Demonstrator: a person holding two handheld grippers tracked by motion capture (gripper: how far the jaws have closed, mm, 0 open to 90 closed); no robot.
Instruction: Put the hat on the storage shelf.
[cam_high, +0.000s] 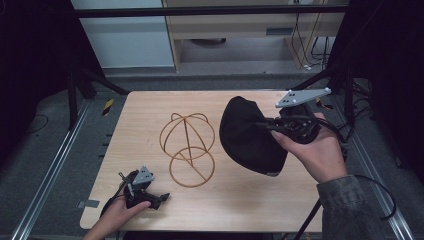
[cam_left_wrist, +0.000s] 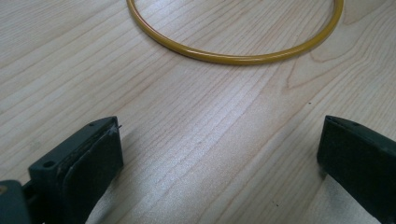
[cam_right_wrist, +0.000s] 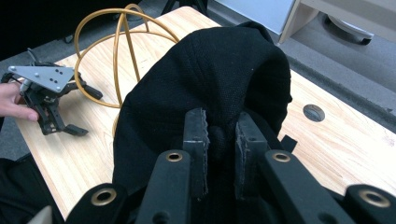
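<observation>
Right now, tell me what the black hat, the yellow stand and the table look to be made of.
Black hat: cloth, matte; a fine weave shows and it folds limply in the right gripper.
Yellow stand: thin bent rods, probably coated wire or plastic; the ring's glossy highlights don't settle which.
Table: light wood or wood-look laminate, smooth, with visible grain lines.

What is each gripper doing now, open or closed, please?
Left gripper: open, holding nothing, near the table.
Right gripper: closed on the black hat.
</observation>
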